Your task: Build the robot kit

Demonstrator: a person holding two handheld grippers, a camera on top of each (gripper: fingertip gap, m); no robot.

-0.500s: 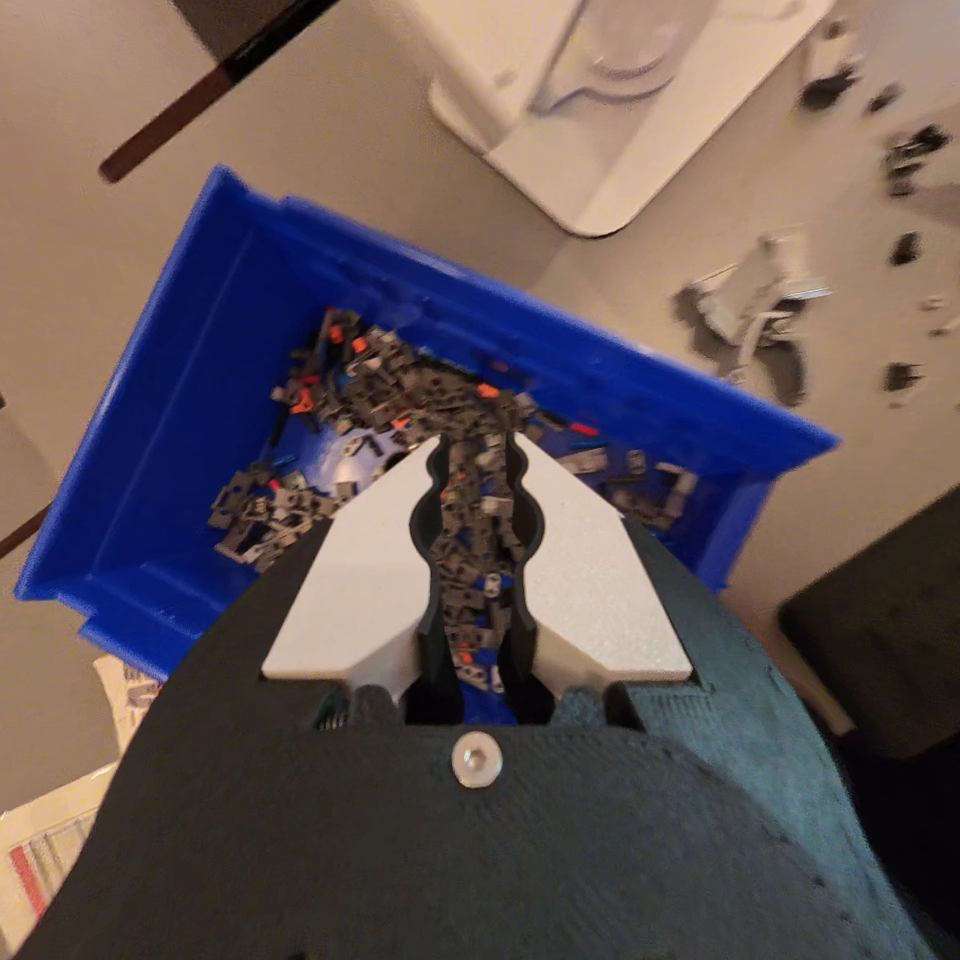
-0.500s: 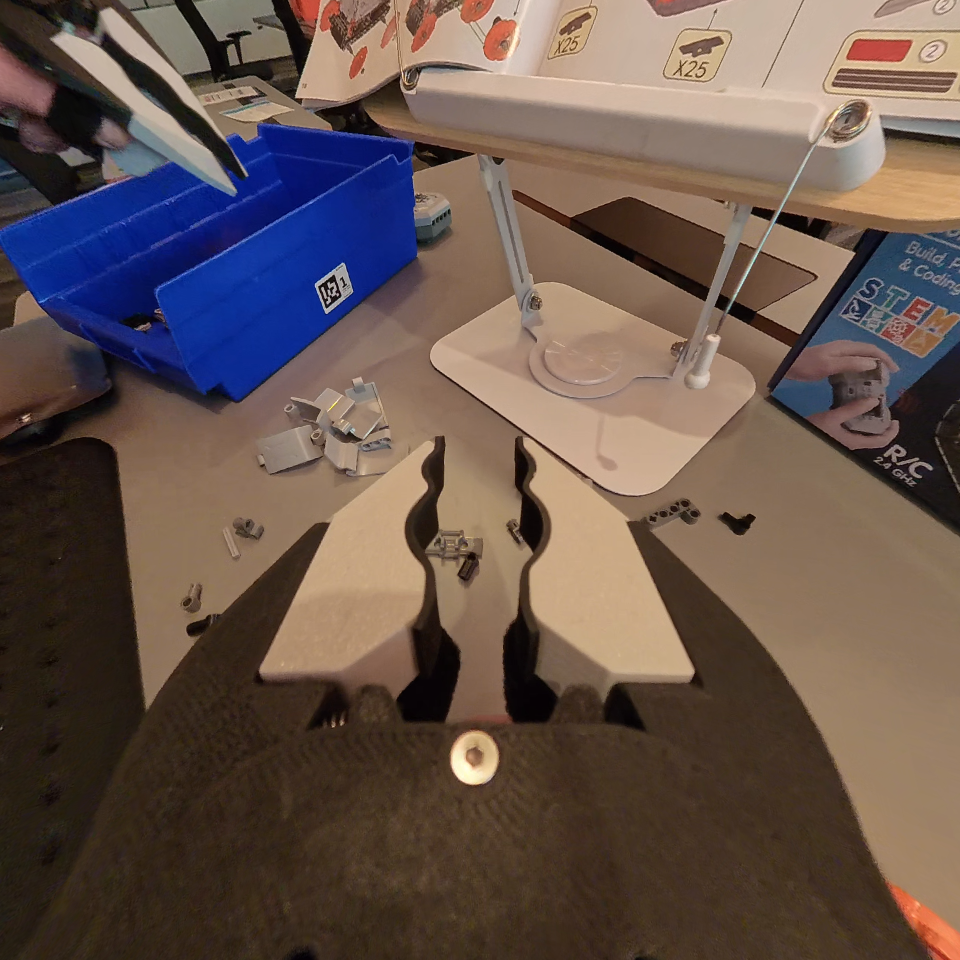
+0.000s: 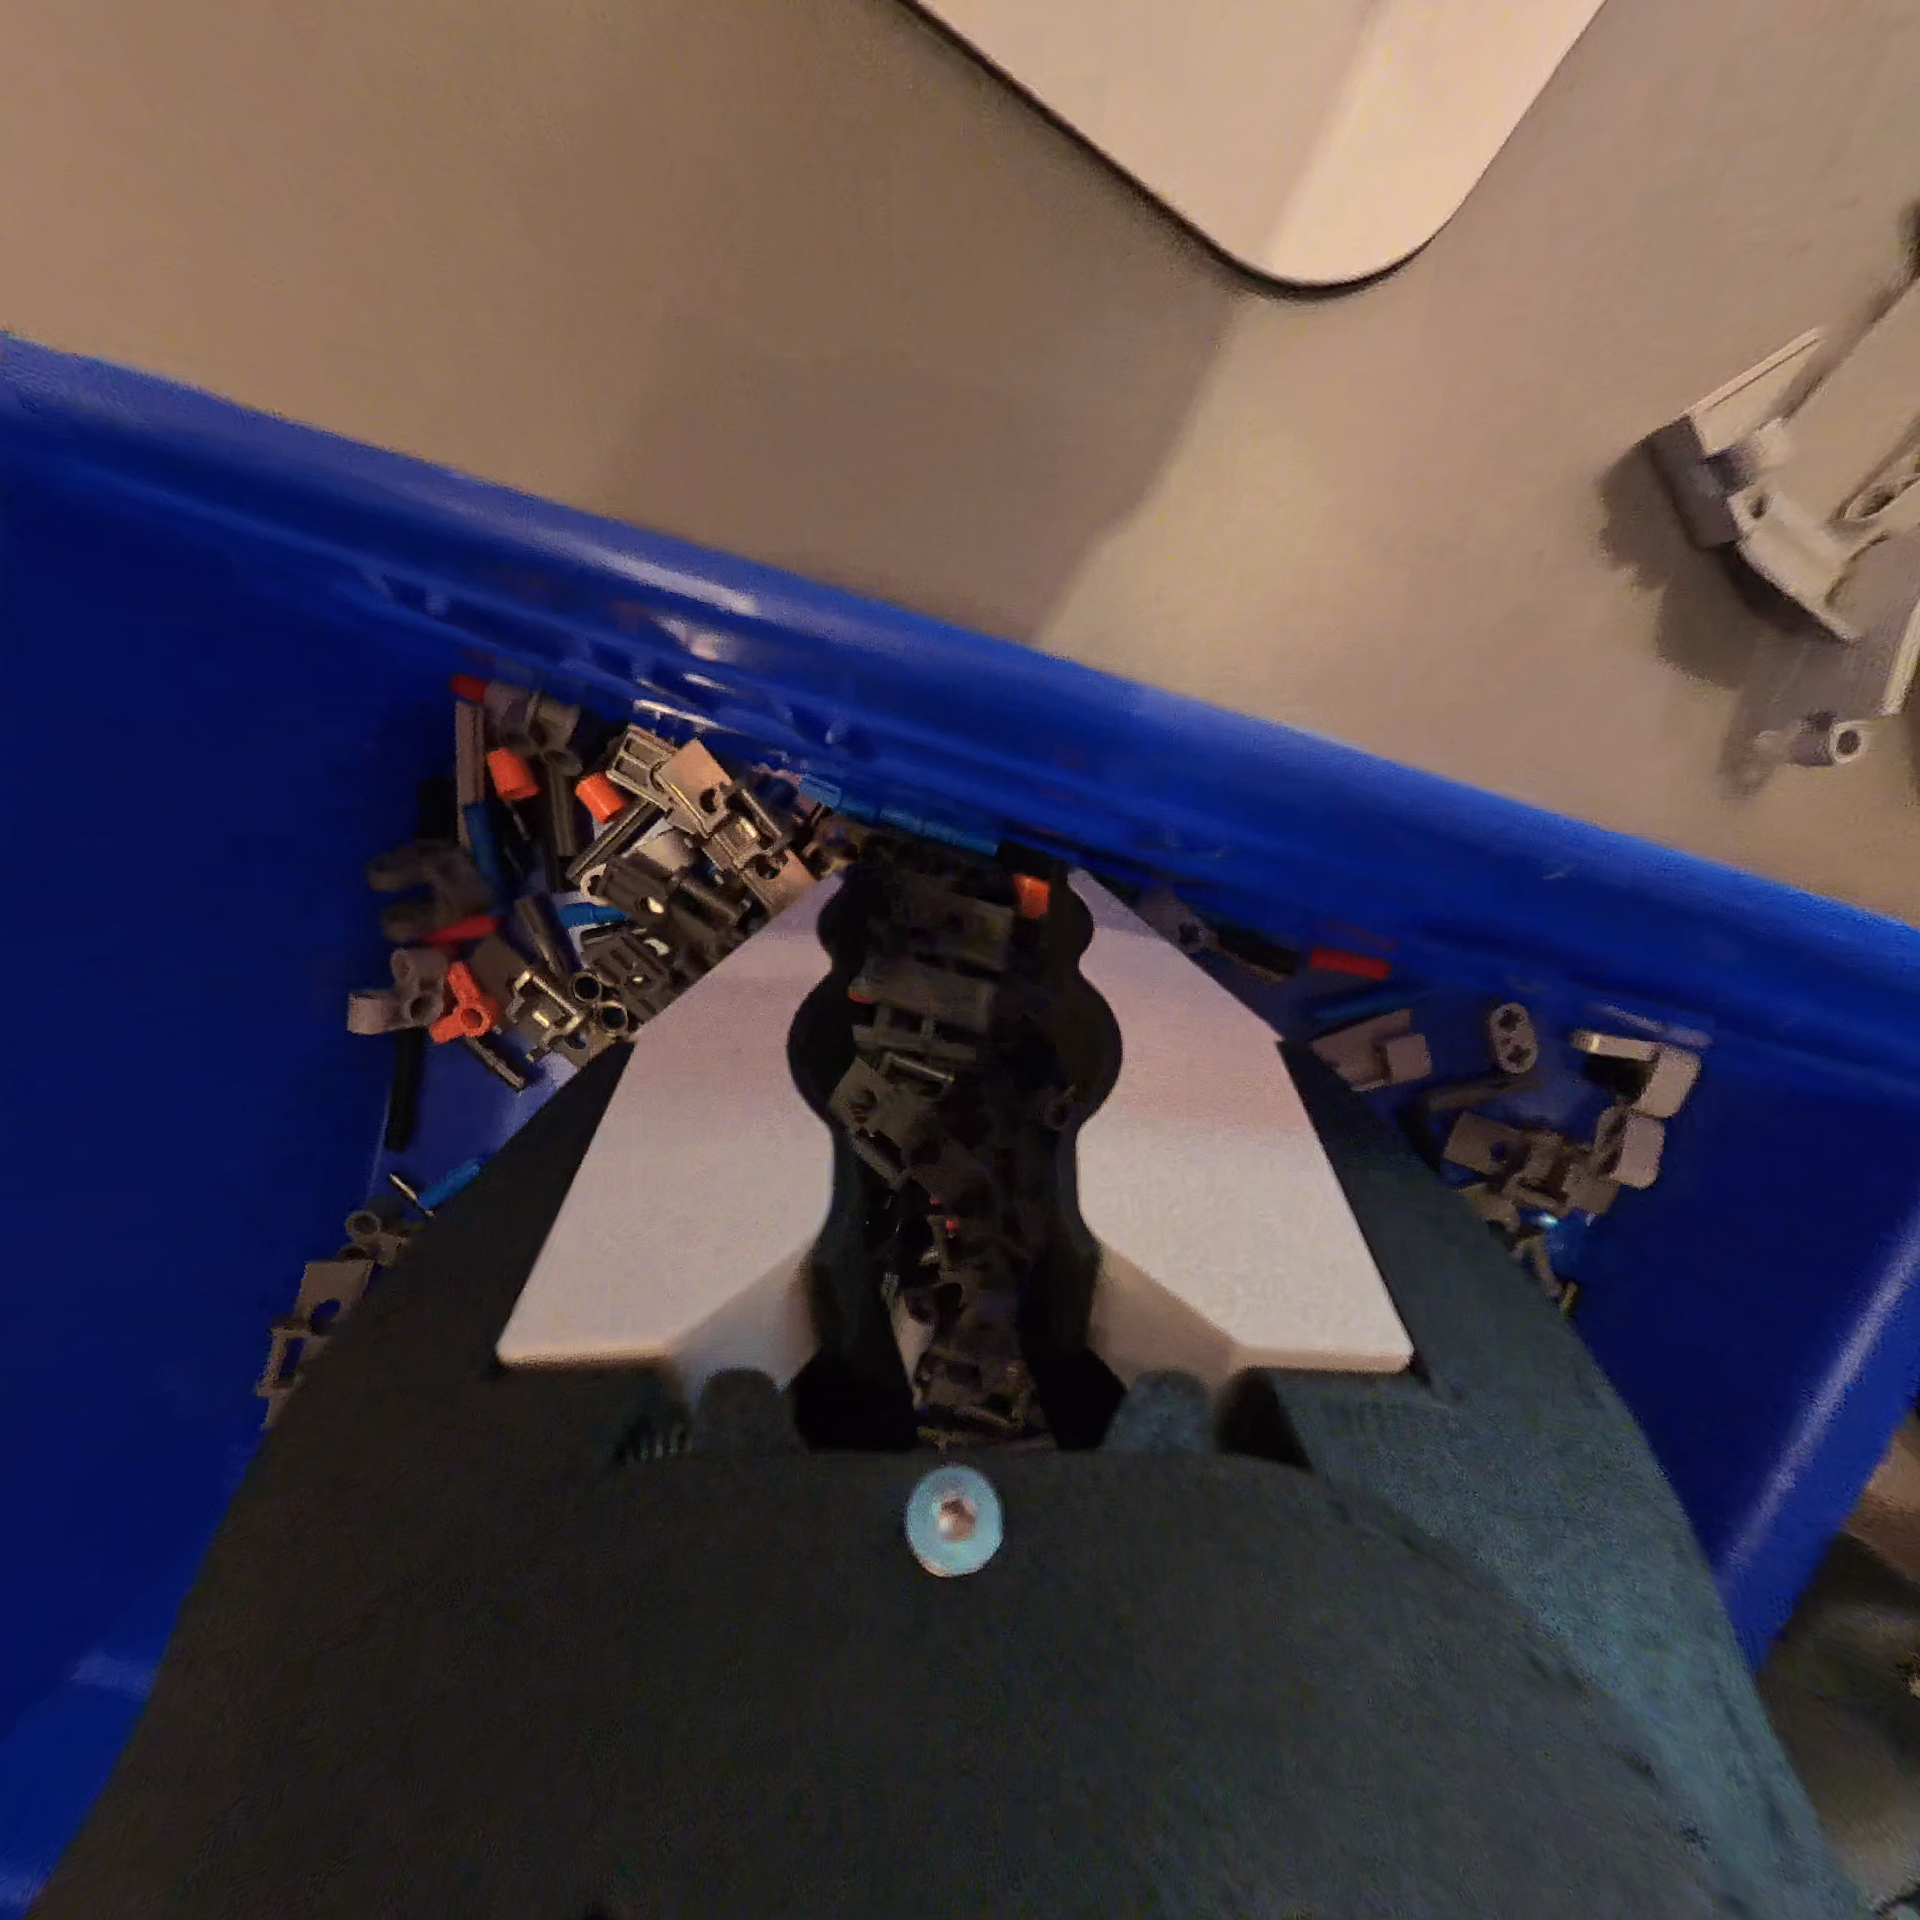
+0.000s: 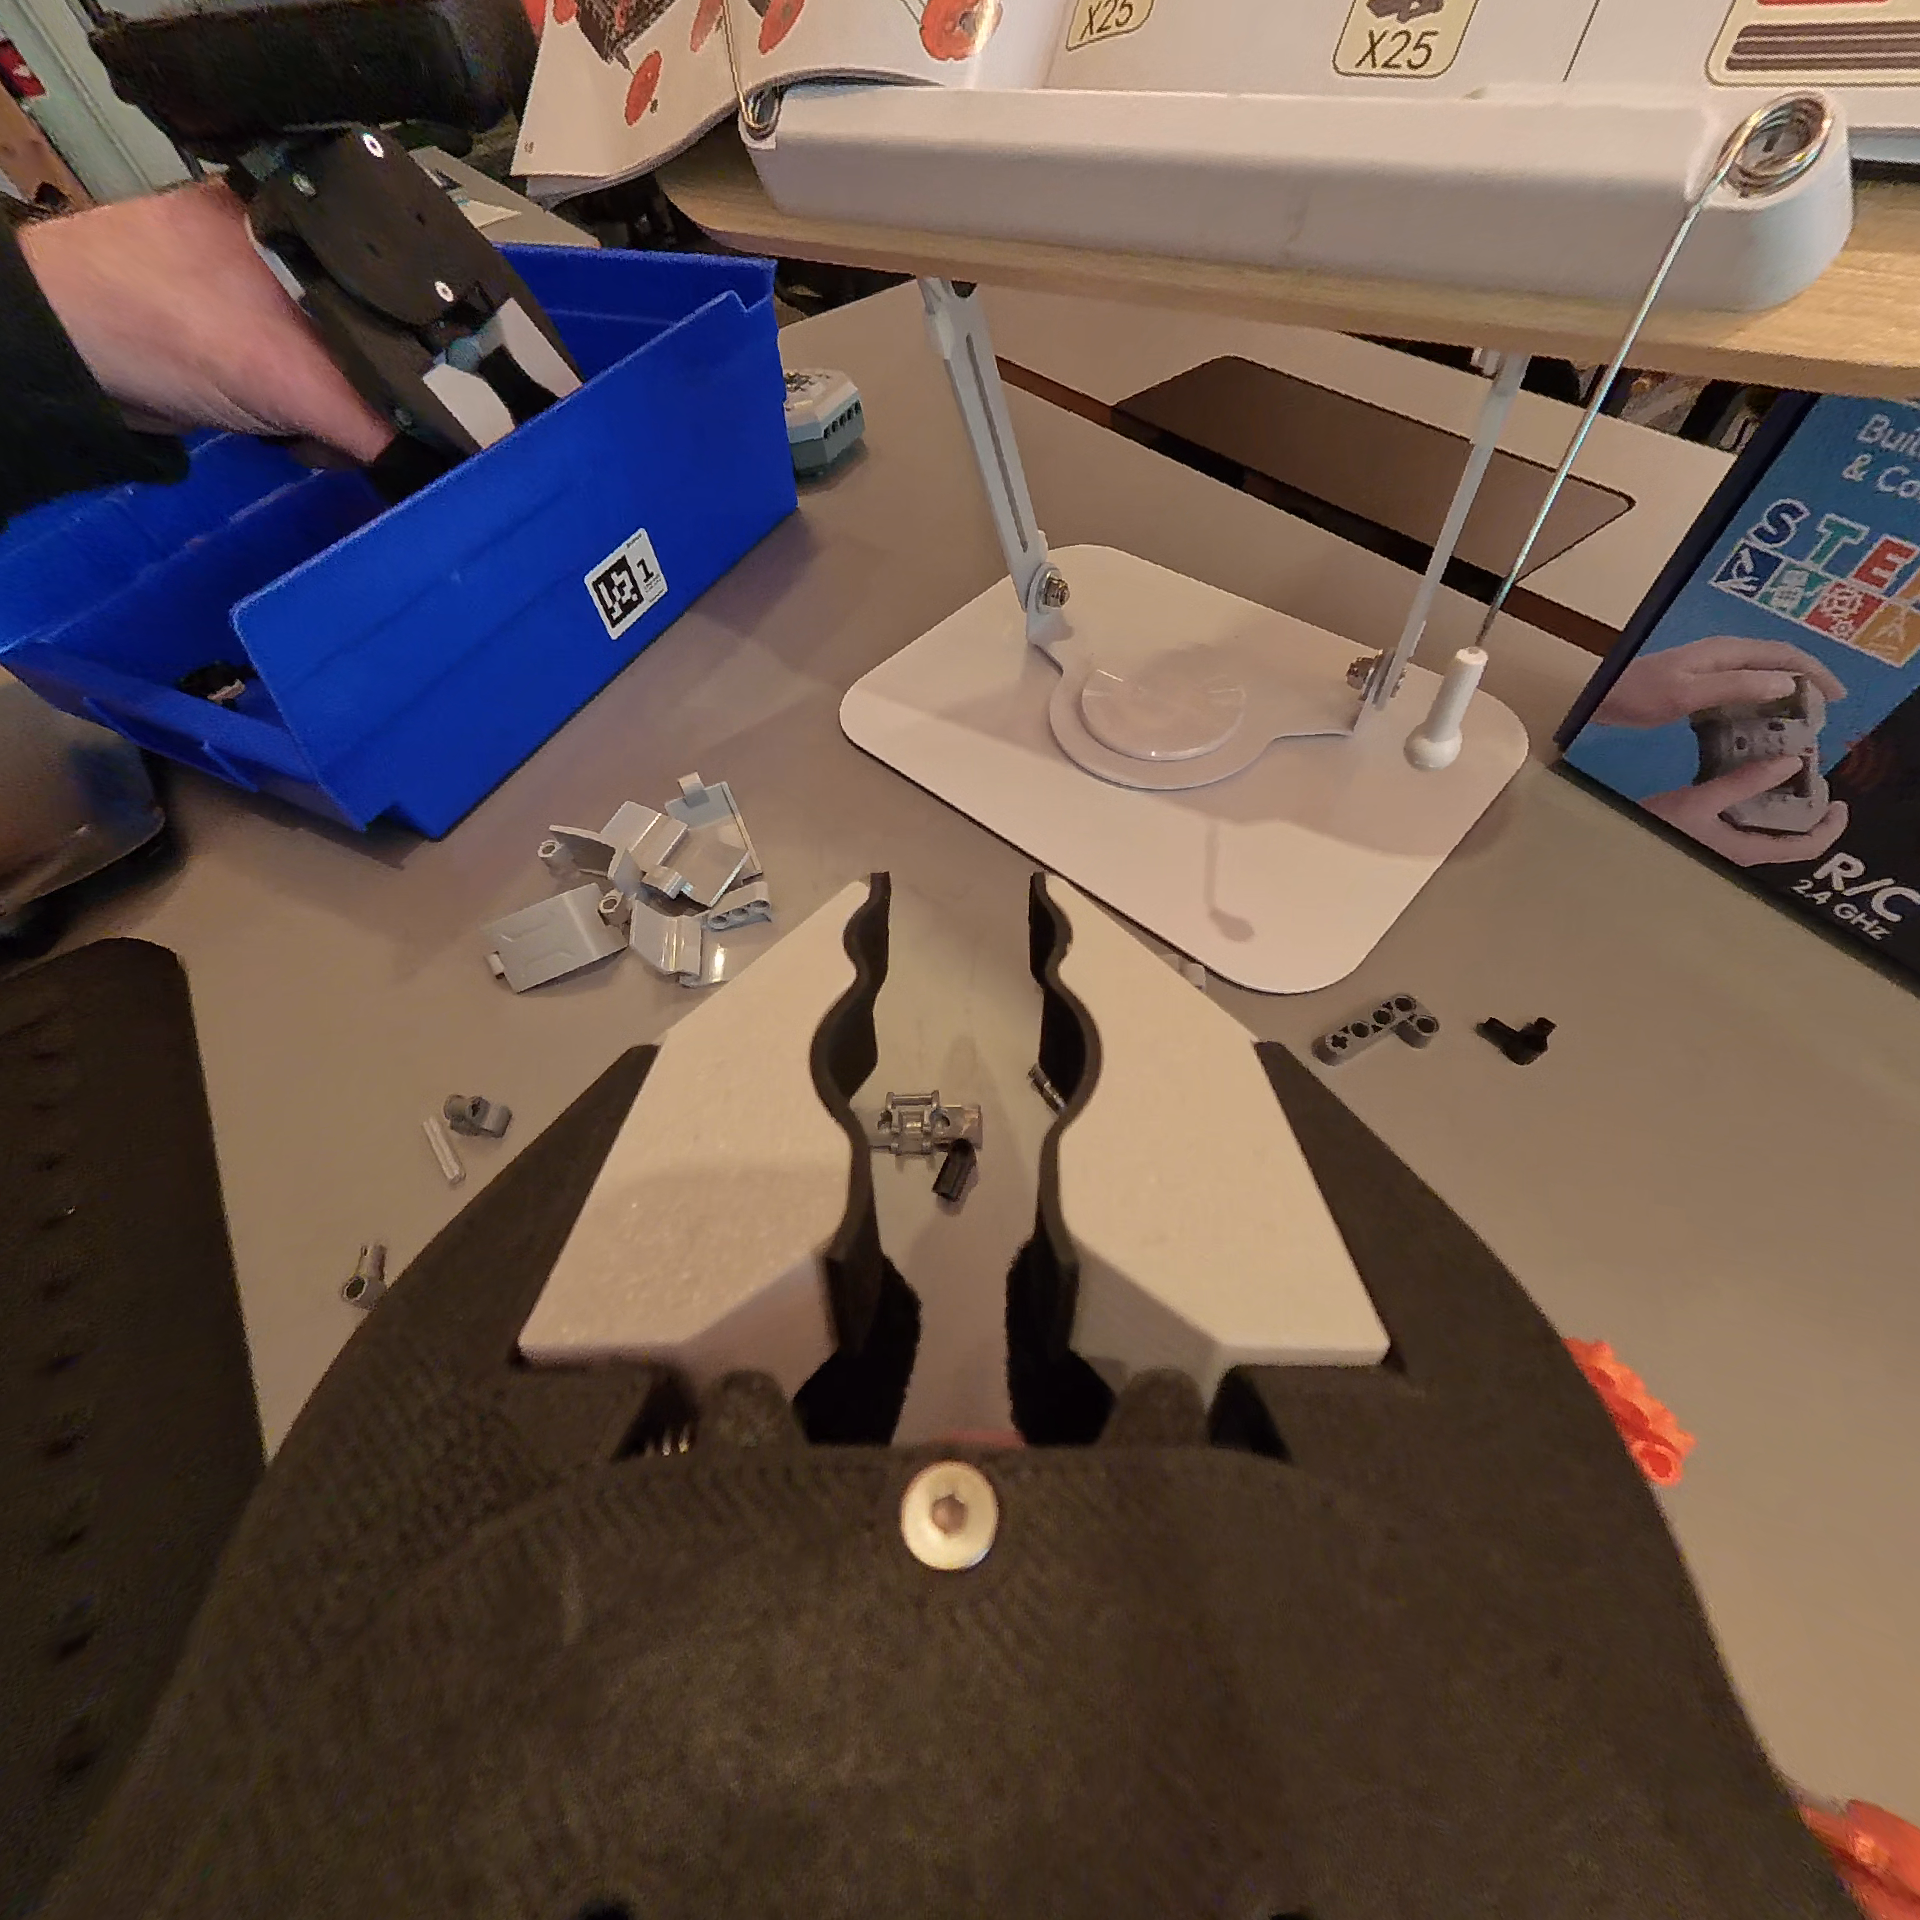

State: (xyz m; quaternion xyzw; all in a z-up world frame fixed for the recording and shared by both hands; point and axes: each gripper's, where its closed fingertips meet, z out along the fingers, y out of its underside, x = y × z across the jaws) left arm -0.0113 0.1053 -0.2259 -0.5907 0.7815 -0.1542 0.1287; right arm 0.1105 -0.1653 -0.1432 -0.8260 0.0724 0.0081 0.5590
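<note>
2 grippers: left gripper [image 3: 948, 883] and right gripper [image 4: 956, 894]; 1 hand [image 4: 187, 332], on the left one. 1 blue bin [image 4: 499, 623] w/ 1 sticker [image 4: 624, 595] and a heap of small parts [image 3: 623, 894], too many to count; 1 white stand [image 4: 1184, 769], 1 booklet [image 4: 935, 42], 1 box [image 4: 1787, 665]. On the table [image 4: 1558, 1195]: 1 cluster of grey panels [image 4: 634, 894], approx 6; 1 grey link [image 4: 920, 1122] and 1 black pin [image 4: 956, 1169] between the right gripper's fingers, 1 grey beam [image 4: 1377, 1023], 1 black connector [image 4: 1517, 1036].

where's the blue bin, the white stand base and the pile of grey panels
blue bin [image 4: 499, 665], right wrist view, front wall
white stand base [image 4: 1299, 831], right wrist view, bare flat plate
pile of grey panels [image 4: 644, 883], right wrist view, middle of pile
</note>
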